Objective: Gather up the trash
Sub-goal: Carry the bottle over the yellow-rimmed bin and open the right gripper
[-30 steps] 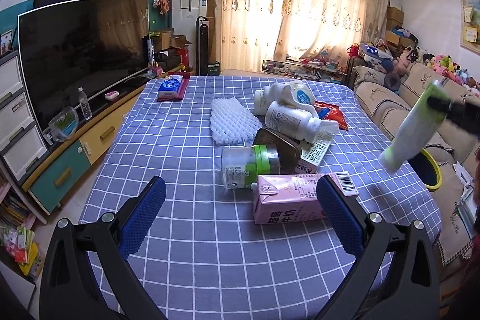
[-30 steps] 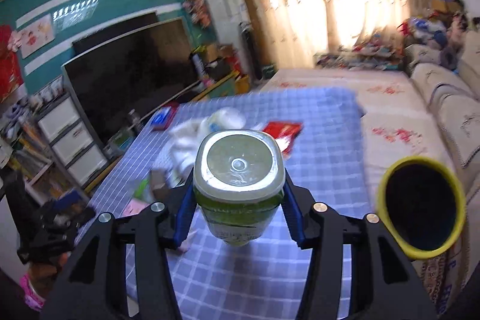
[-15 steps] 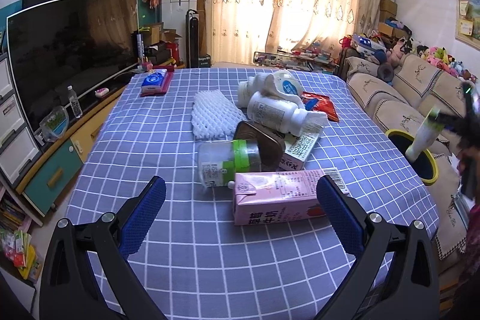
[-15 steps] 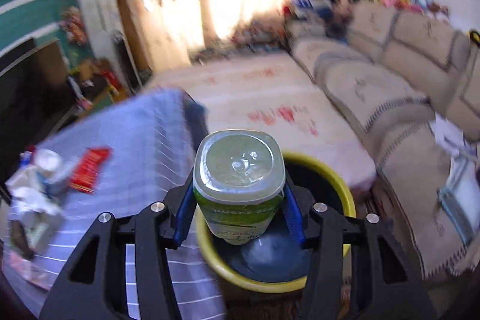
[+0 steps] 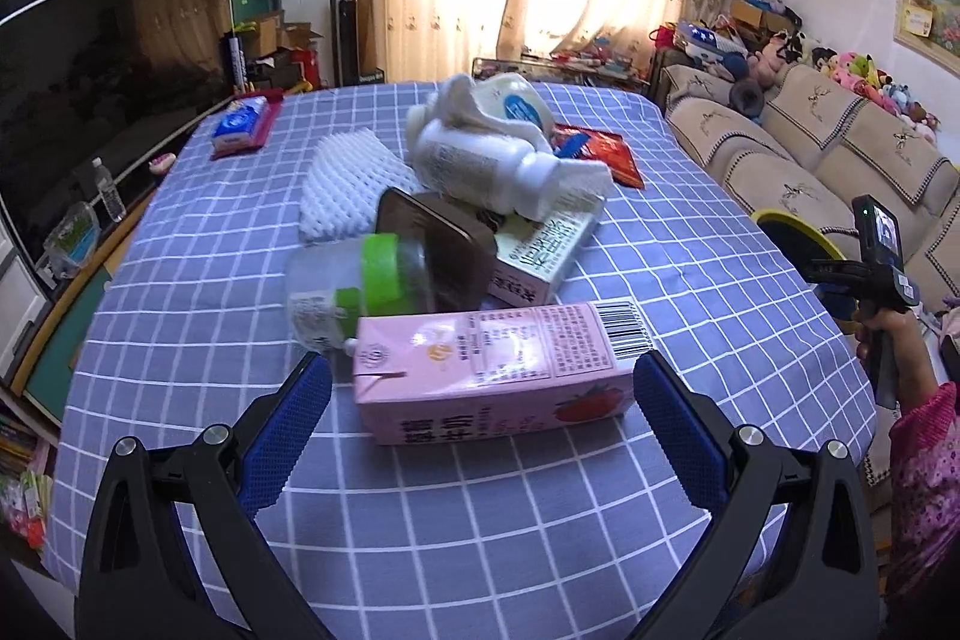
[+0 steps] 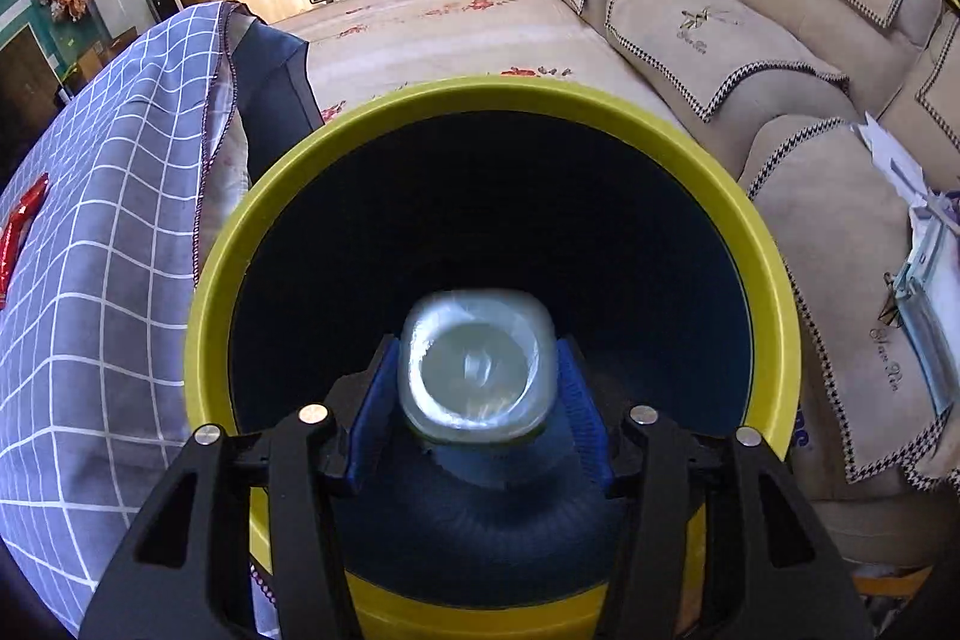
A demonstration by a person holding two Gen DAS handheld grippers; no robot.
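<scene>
In the right wrist view a green-labelled plastic bottle (image 6: 477, 370) hangs blurred, bottom toward me, over the dark inside of the yellow-rimmed bin (image 6: 492, 91). My right gripper (image 6: 477, 346) has its jaws opening, and the blue pads stand just off the bottle's sides. In the left wrist view my left gripper (image 5: 480, 361) is open and low over the checked tablecloth (image 5: 480, 520). A pink milk carton (image 5: 510, 340) lies on its side between the fingertips, untouched. Behind it are a clear jar with a green band (image 5: 360, 274), a dark tin (image 5: 438, 244) and a white bottle (image 5: 480, 160).
Further back lie a white foam net (image 5: 354, 184), a green-printed box (image 5: 540, 250), a red wrapper (image 5: 606, 148) and a tissue pack (image 5: 240, 130). The bin (image 5: 792, 226) stands between the table's right edge and the sofa (image 6: 750, 58). A television (image 5: 108, 58) lines the left wall.
The right gripper swung from over the table down to the bin's mouth, and the bottle now looks smaller and blurred between wider pads. The left gripper moved forward and down around the pink carton.
</scene>
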